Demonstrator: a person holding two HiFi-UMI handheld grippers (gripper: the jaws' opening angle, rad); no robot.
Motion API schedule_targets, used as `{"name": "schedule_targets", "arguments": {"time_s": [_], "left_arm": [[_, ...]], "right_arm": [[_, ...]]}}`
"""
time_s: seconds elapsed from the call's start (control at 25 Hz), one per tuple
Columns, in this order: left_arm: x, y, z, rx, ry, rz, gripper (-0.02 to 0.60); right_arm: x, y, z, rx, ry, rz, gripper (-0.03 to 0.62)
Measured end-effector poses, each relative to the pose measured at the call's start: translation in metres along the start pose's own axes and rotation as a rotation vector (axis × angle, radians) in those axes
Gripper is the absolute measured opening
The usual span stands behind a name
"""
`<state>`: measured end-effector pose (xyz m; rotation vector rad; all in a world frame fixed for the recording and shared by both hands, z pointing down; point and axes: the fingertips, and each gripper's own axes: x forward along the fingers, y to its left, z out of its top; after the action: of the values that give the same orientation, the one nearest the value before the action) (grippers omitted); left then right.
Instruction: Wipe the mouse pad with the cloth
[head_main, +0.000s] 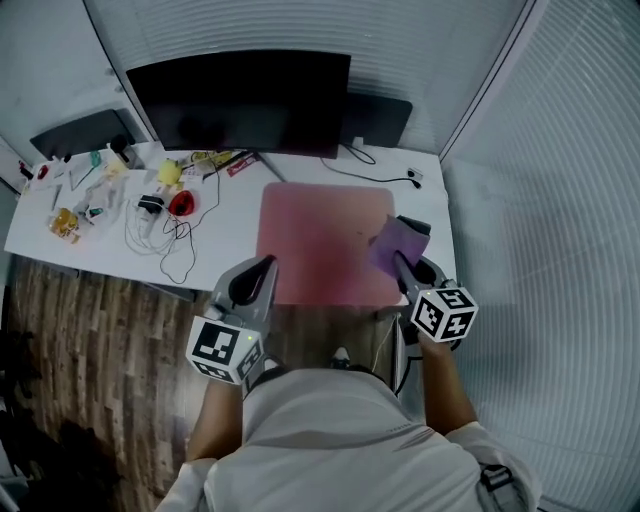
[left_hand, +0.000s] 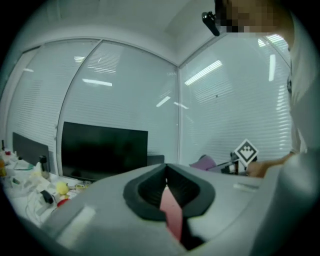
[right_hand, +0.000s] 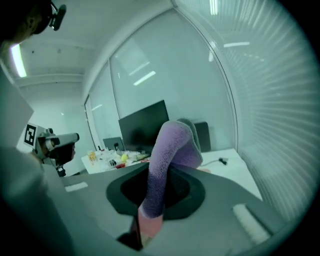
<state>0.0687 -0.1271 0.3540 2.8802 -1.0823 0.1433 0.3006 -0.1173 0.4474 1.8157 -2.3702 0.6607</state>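
Observation:
A pink mouse pad lies on the white table, in front of the monitor. My right gripper is at the pad's right edge, shut on a purple cloth that stands up from its jaws over the pad's right side. In the right gripper view the cloth rises from between the jaws of the right gripper. My left gripper hovers at the pad's front left corner, jaws together and holding nothing. In its own view the left gripper shows only a pink sliver of pad beneath.
A black monitor stands at the back. Cables, a red object and small clutter cover the table's left part. A thin cable runs behind the pad. A dark object lies beside the cloth. Glass walls with blinds close in on the right.

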Motion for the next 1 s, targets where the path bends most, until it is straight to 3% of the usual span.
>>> {"name": "schedule_targets", "arguments": {"time_s": [0.16, 0.28, 0.4, 0.6, 1.0], "left_arm": [[-0.026, 0.023, 0.027, 0.025, -0.047, 0.041, 0.002], [-0.044, 0.04, 0.036, 0.05, -0.063, 0.076, 0.002], [-0.057, 0.054, 0.044, 0.043, -0.078, 0.104, 0.002], [-0.067, 0.063, 0.051, 0.058, -0.099, 0.116, 0.002], [-0.062, 0.059, 0.056, 0.061, -0.11, 0.065, 0.002]], "right_arm": [[-0.003, 0.051, 0.063, -0.105, -0.162, 0.05, 0.051], [-0.002, 0.086, 0.086, -0.12, -0.222, 0.106, 0.05], [0.004, 0.11, 0.091, -0.111, -0.225, 0.162, 0.049], [0.01, 0.128, 0.092, -0.178, -0.218, 0.172, 0.049], [0.012, 0.132, 0.097, -0.192, -0.229, 0.179, 0.049]]}}
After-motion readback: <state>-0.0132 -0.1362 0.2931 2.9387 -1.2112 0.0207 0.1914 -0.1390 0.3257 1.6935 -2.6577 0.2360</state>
